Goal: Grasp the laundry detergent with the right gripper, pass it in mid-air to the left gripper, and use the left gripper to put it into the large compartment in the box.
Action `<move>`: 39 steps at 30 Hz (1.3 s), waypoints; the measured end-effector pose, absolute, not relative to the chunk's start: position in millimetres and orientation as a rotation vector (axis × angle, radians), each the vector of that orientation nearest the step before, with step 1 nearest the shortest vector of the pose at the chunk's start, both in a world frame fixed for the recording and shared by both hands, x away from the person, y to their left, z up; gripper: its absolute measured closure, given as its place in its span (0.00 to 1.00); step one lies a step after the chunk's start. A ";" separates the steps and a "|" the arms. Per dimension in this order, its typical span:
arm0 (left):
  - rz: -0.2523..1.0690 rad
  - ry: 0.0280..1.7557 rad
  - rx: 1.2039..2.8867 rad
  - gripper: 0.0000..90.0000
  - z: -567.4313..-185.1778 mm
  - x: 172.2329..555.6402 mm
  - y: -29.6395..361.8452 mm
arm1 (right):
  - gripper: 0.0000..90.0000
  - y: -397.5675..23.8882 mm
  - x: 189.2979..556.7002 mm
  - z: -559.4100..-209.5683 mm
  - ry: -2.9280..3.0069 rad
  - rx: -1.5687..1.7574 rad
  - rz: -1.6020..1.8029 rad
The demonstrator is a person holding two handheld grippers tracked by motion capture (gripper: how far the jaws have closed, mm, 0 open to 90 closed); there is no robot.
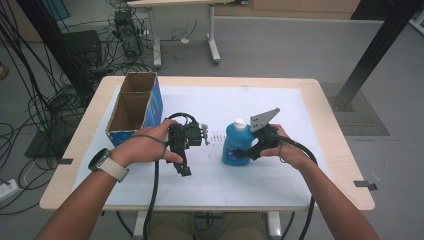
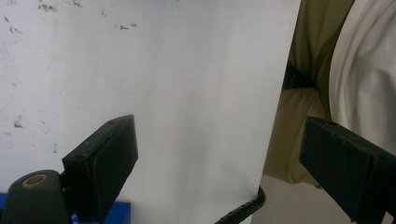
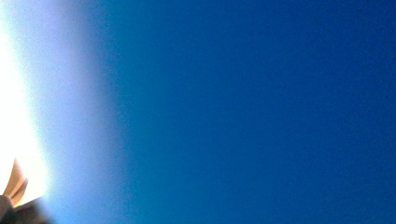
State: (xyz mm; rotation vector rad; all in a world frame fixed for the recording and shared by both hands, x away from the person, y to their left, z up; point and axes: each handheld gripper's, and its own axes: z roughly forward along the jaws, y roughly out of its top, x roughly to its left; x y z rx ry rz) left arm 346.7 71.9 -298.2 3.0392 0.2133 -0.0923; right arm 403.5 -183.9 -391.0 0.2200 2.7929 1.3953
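Observation:
A blue bottle (image 1: 234,146) with a white cap stands upright on the white mat (image 1: 280,170) near the table's middle. My right gripper (image 1: 248,150) sits against the bottle's right side, low on its body, with one jaw reaching along the front. The right gripper view is a blur of blue bottle (image 3: 243,112) very close up, and I cannot tell whether the pads press on it. My left gripper (image 1: 184,169) lies left of the bottle under a hand and points back toward the person. Its jaws stand wide apart around my left gripper (image 2: 219,172) midpoint, with bare mat between them.
An open cardboard box (image 1: 135,107) with blue sides stands at the table's left rear. Small dark specks (image 1: 216,136) lie on the mat between the grippers. Cables trail off the front edge. A person's torso (image 2: 355,70) is past the mat's edge.

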 end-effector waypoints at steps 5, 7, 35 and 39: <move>-0.093 0.211 3.041 0.13 -298.4 346.8 71.6 | 0.37 -184.2 403.6 -391.8 2.793 0.222 1.404; -0.093 0.212 3.040 0.13 -298.4 346.9 71.7 | 0.37 -184.3 403.7 -392.1 2.792 0.222 1.404; -0.099 0.215 3.040 0.13 -299.6 347.5 72.3 | 0.45 -185.1 404.0 -395.8 2.775 0.225 1.448; -0.098 0.212 3.040 0.13 -300.0 347.6 72.1 | 0.45 -185.6 404.0 -396.9 2.772 0.229 1.461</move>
